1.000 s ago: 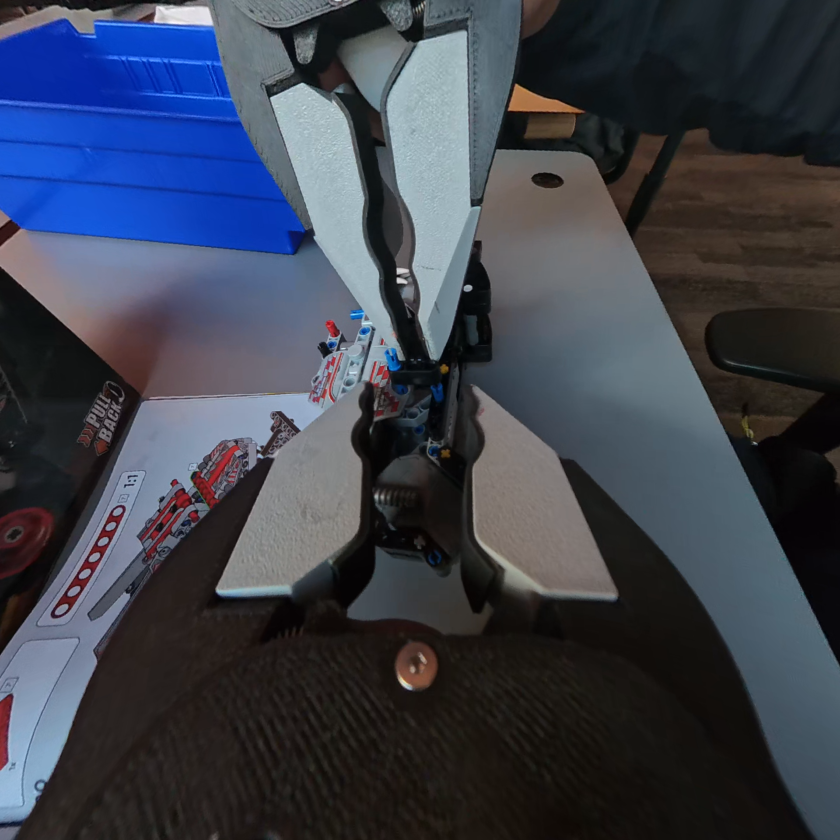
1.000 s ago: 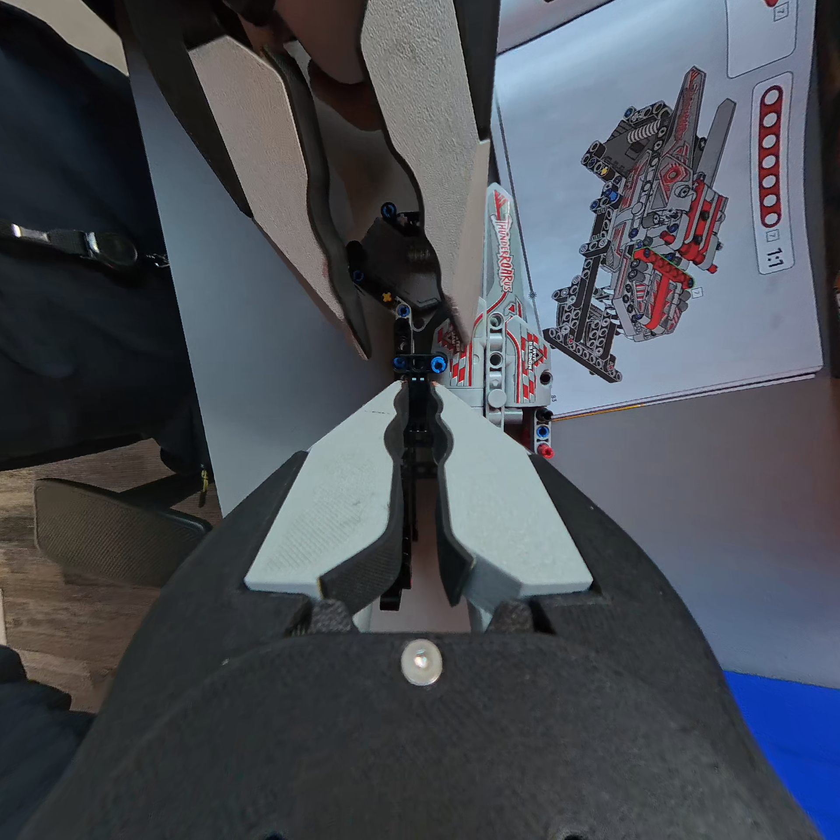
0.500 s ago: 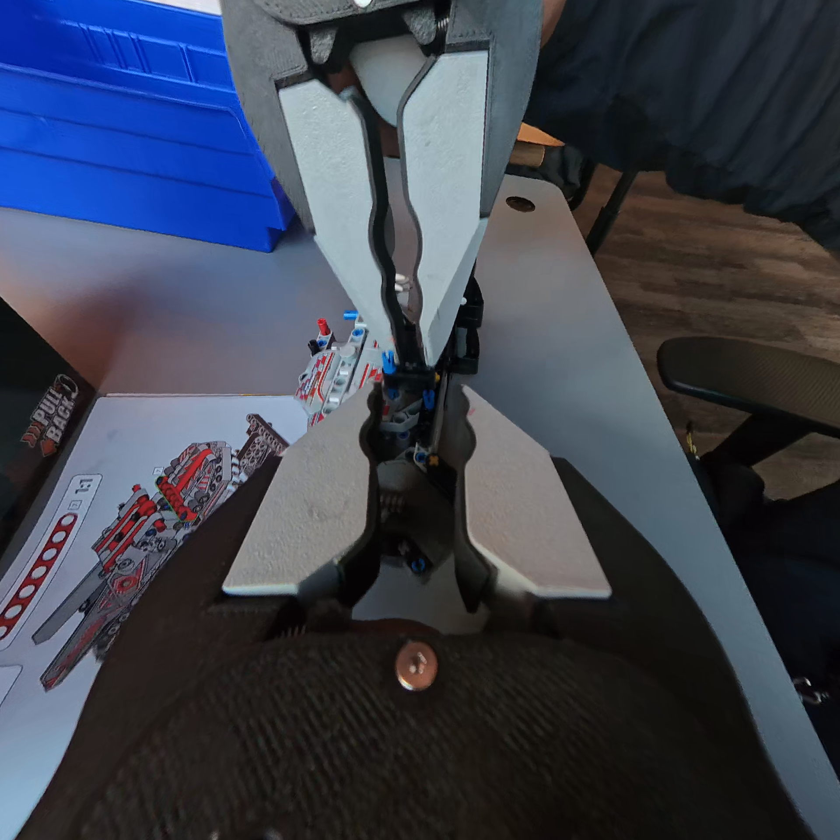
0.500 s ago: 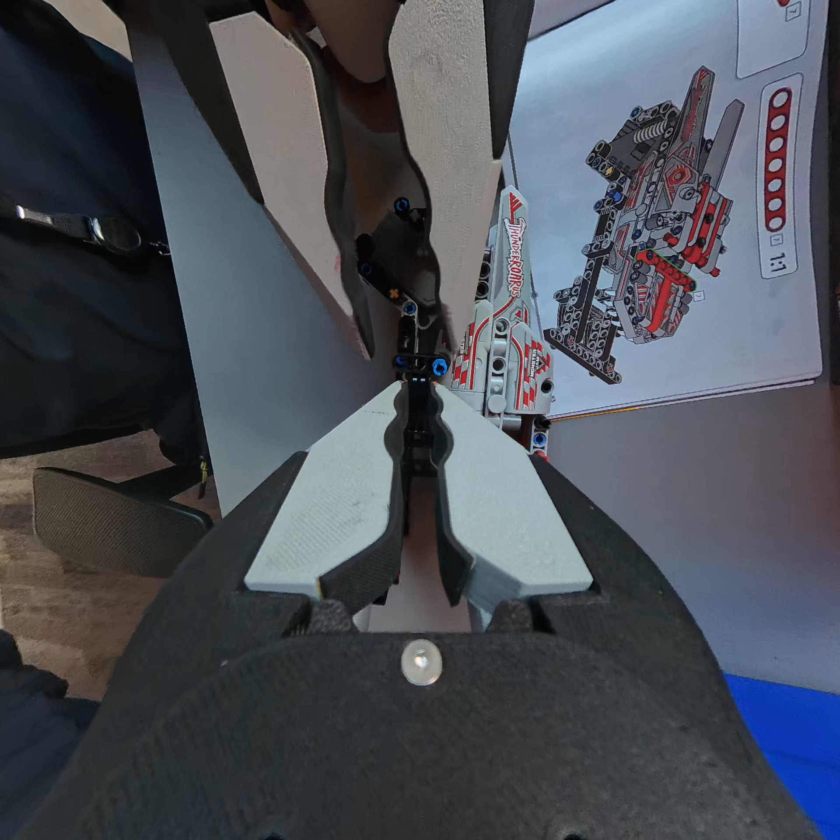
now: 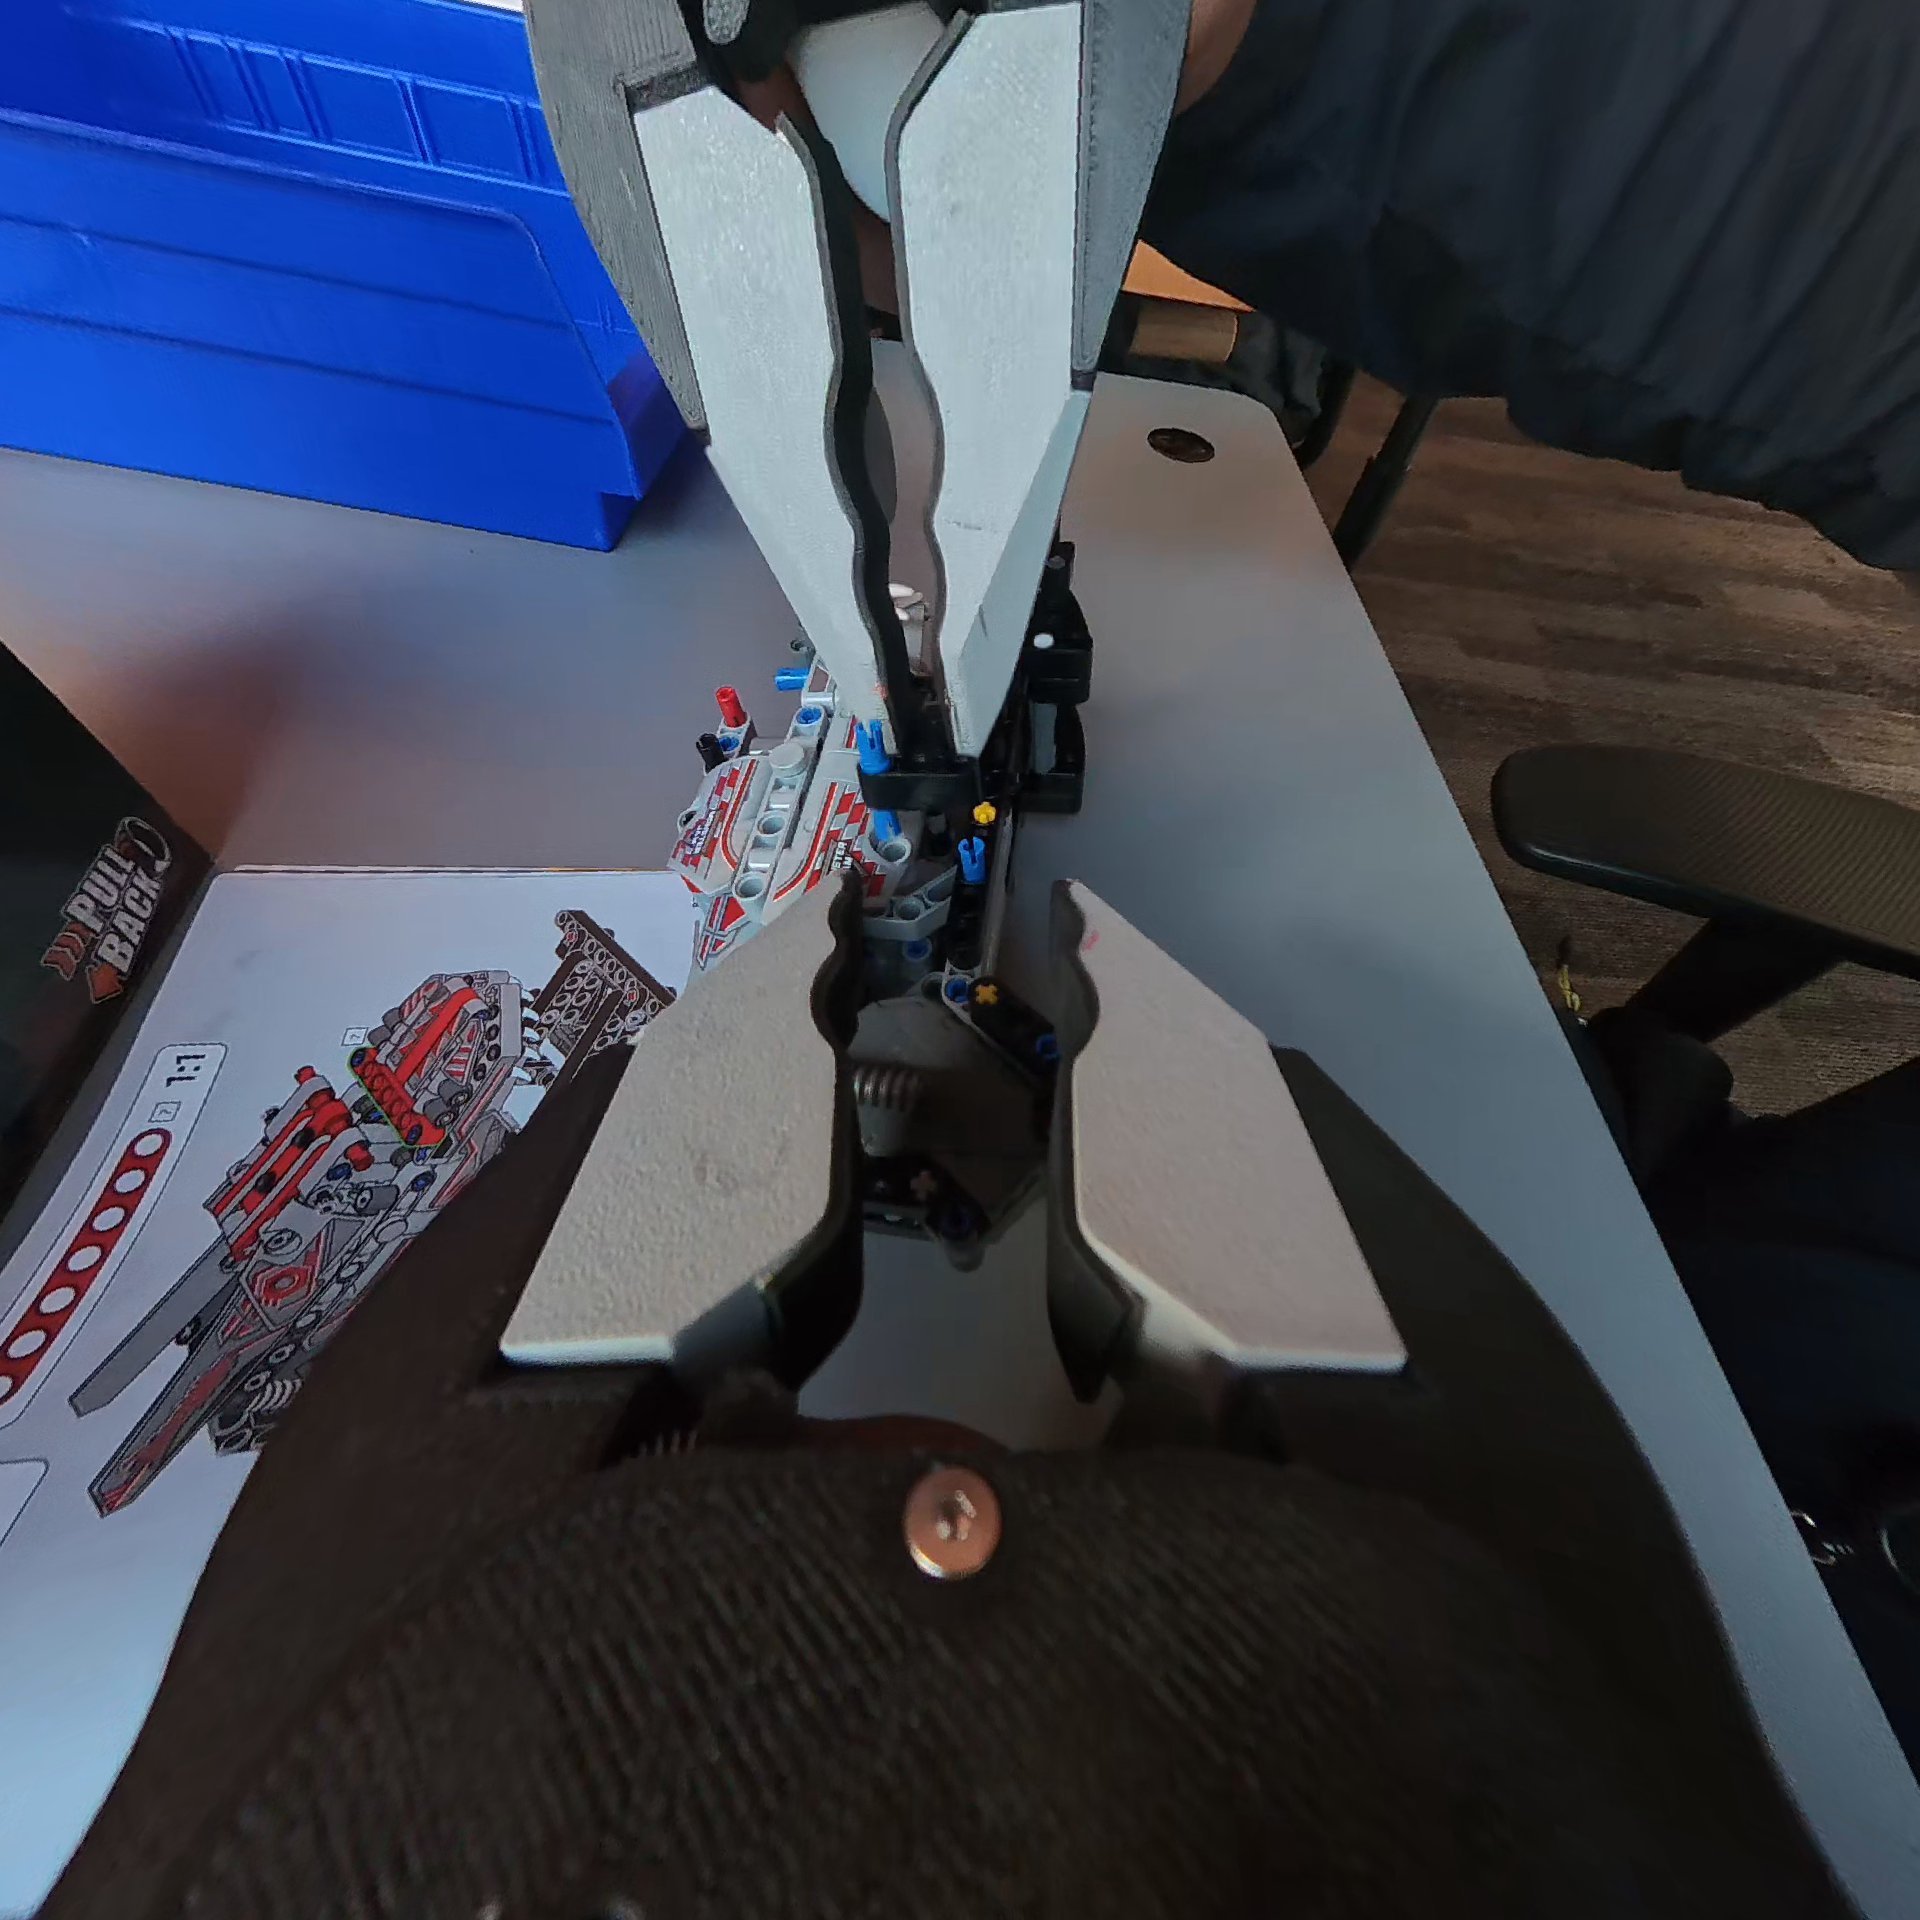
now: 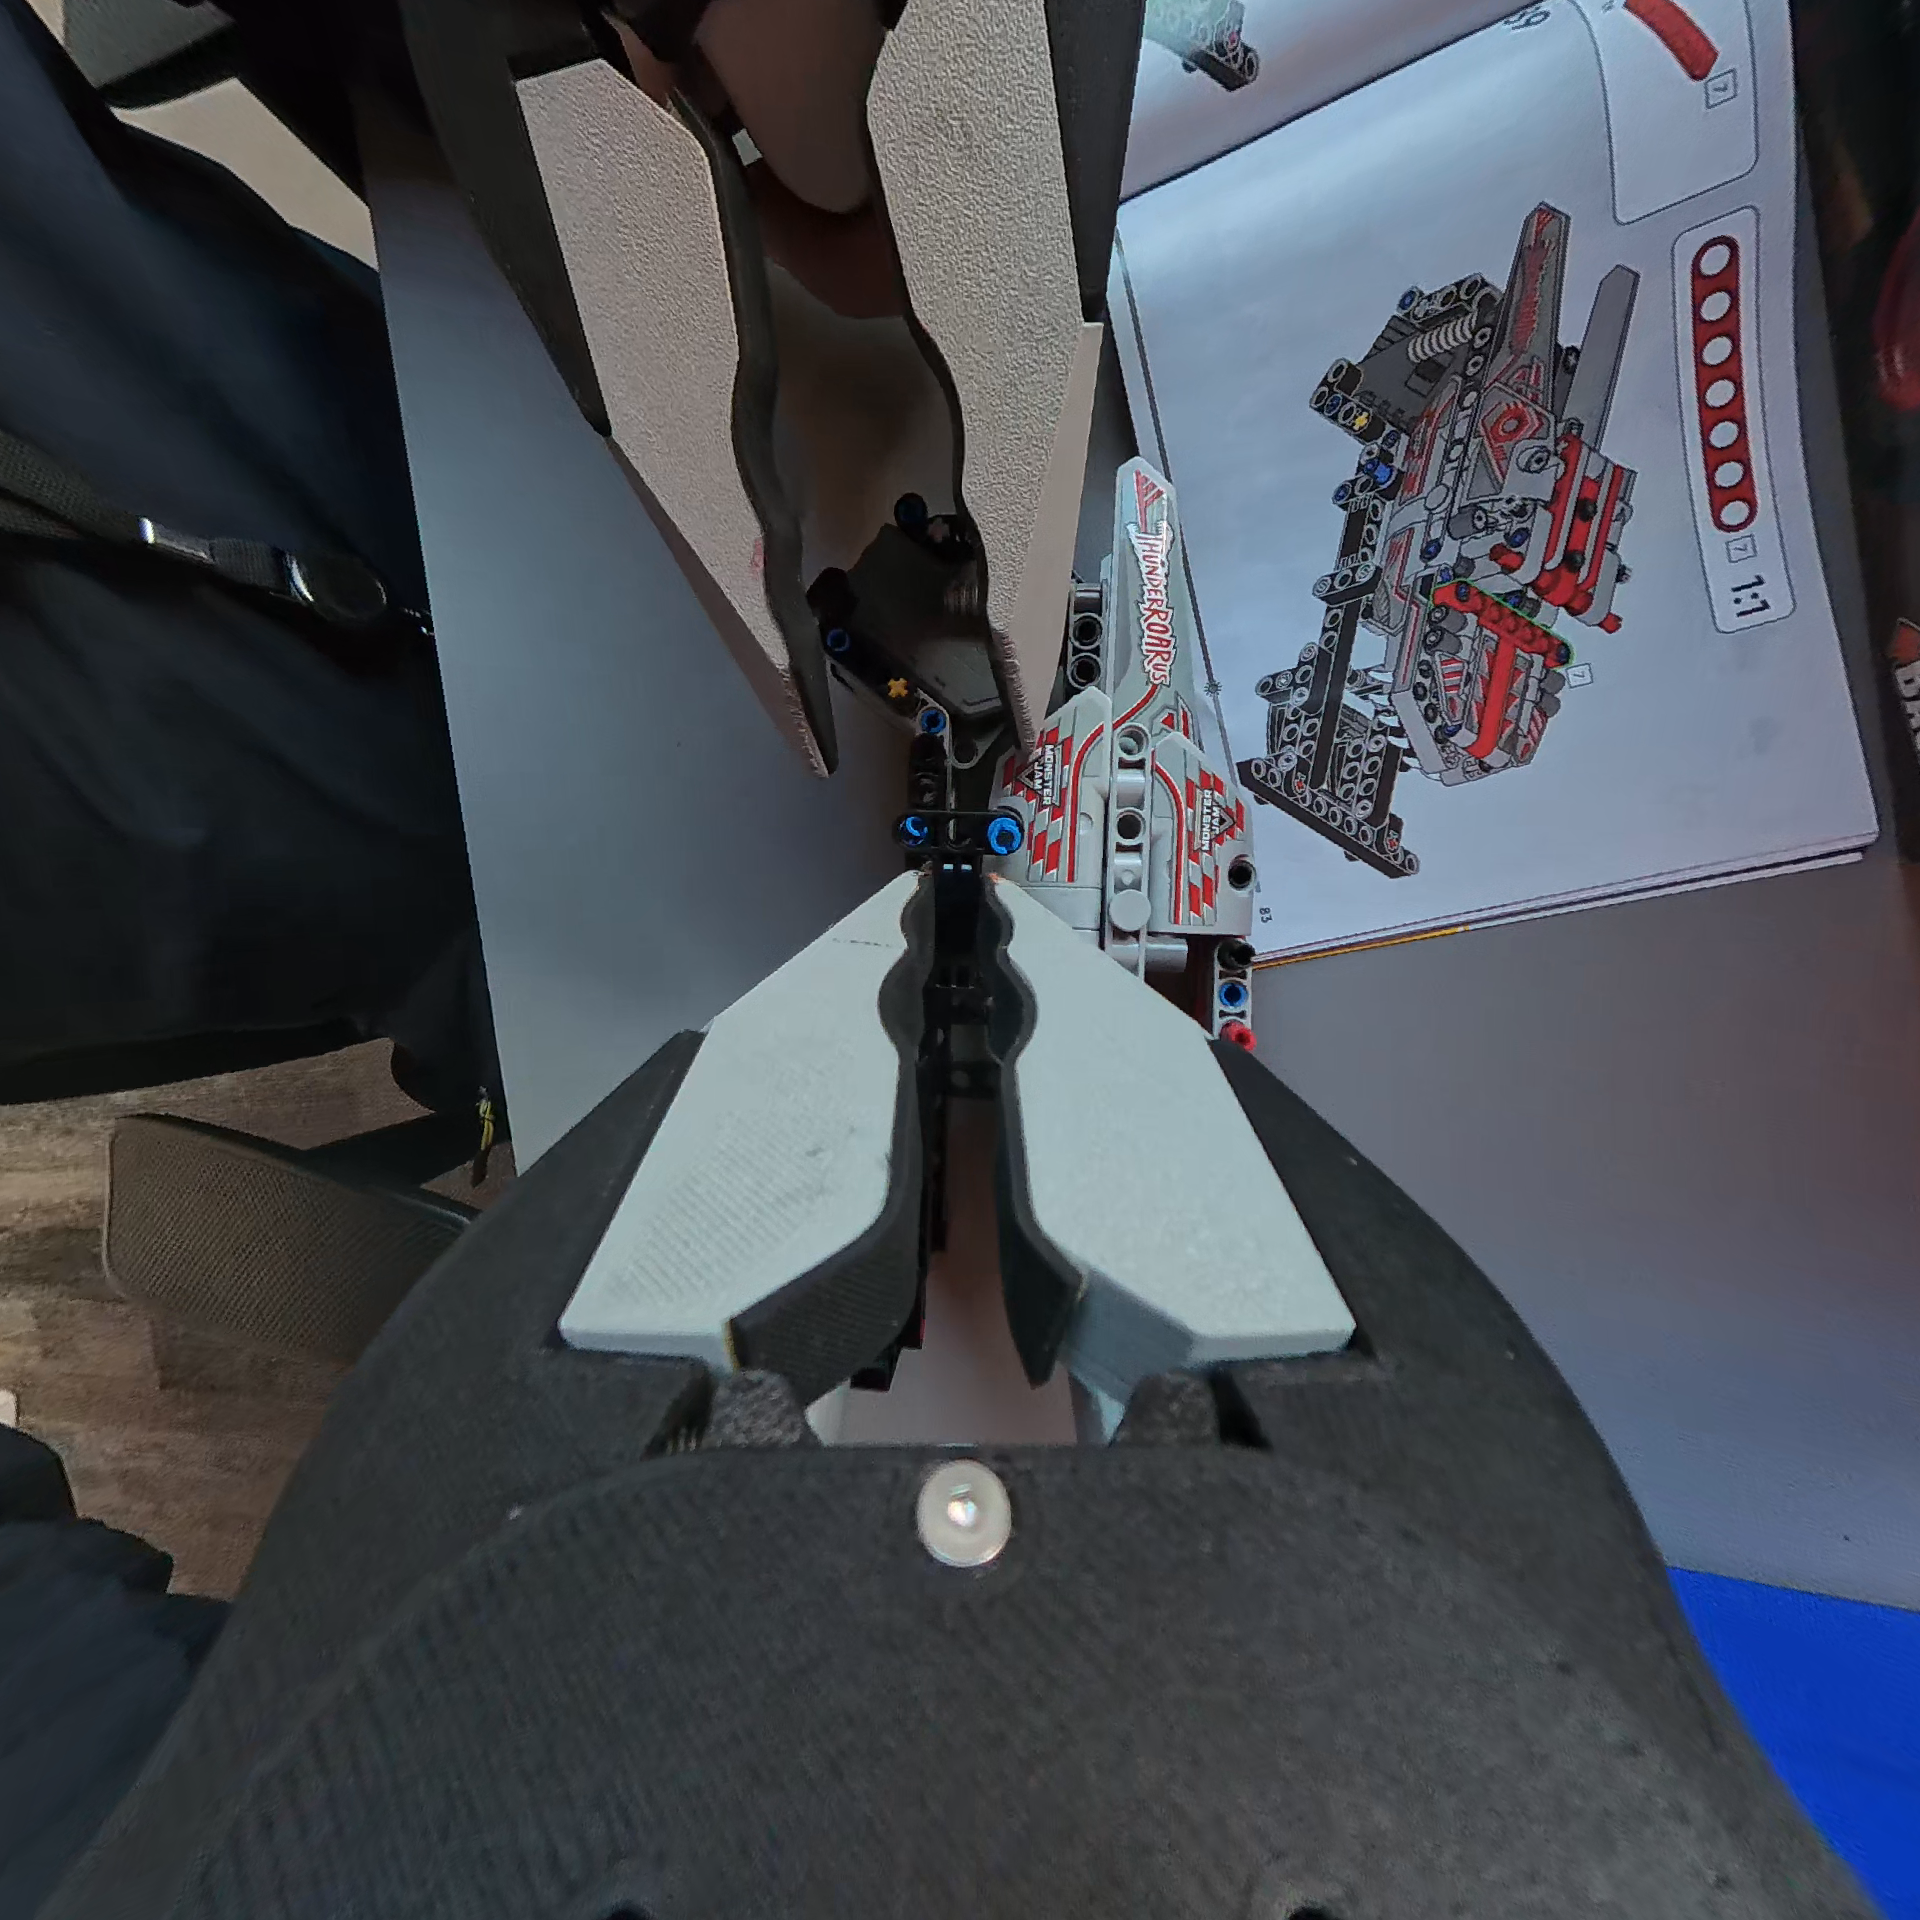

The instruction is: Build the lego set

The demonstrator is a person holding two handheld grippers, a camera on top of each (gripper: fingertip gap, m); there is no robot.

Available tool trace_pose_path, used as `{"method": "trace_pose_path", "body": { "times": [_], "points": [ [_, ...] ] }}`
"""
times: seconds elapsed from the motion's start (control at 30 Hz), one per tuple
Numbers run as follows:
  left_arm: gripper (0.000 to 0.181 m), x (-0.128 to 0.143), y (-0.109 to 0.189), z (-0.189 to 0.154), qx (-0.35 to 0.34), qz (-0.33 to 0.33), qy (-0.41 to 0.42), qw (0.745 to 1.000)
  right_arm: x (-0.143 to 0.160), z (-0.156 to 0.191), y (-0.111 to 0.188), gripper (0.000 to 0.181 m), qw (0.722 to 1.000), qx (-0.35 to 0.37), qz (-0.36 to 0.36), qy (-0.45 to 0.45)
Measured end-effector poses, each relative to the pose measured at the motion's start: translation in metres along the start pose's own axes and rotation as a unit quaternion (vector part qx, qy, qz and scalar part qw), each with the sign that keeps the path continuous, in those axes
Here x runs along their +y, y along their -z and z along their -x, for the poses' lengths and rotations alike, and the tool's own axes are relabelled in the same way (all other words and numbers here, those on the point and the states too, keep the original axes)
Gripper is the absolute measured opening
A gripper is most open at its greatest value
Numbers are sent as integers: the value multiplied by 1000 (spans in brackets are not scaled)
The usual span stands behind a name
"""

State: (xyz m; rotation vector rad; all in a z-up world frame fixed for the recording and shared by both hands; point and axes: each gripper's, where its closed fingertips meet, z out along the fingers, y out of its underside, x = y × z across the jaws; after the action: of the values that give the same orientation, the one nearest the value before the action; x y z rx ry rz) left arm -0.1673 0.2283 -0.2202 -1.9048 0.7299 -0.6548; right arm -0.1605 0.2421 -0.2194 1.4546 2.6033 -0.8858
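The half-built lego model [image 5: 779, 831] of grey panels with red and white stickers lies on the grey table [image 5: 1247, 935]. It also shows in the right wrist view [image 6: 1122, 790]. My left gripper [image 5: 954, 883] is shut on the model's dark grey motor block [image 5: 935, 1122] at the near end. My right gripper [image 6: 951, 878] is shut on a thin black beam [image 6: 951, 1039] of the model's frame. A short black connector with blue pins [image 6: 961, 829] sits right at its tips. The two grippers face each other tip to tip, with the right gripper [image 5: 914, 727] reaching in from above in the left wrist view.
An open instruction booklet [image 5: 312, 1091] lies left of the model and shows in the right wrist view [image 6: 1507, 520]. A blue bin [image 5: 312, 312] stands at the back left. A black box [image 5: 62, 935] is at the far left. The table edge and a black chair [image 5: 1714, 831] are to the right.
Both grippers keep their hold on the model. The left wrist view swung left and then back, so the booklet shifted in the frame. The model stays on the table.
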Motion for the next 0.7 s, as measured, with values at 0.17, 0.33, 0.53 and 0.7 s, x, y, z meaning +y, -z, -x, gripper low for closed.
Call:
{"method": "trace_pose_path", "body": {
  "times": [0.17, 0.33, 0.53, 0.7],
  "points": [
    [32, 1, 0, -1, -3, 2, -6, 1000, 2, 0, -4, 6, 1000, 4, 24, 0],
    [31, 3, -1, -2, -2, 9, -10, 1000, 4, -2, -3, 5, 998, 15, 56, -11],
    [30, -7, 2, 3, -20, -2, -4, 1000, 5, -2, -3, 5, 996, 28, 81, -8],
    [32, -13, -7, 6, -17, -1, -3, 1000, 6, -2, -3, 5, 995, 32, 90, -8]
  ]
}}
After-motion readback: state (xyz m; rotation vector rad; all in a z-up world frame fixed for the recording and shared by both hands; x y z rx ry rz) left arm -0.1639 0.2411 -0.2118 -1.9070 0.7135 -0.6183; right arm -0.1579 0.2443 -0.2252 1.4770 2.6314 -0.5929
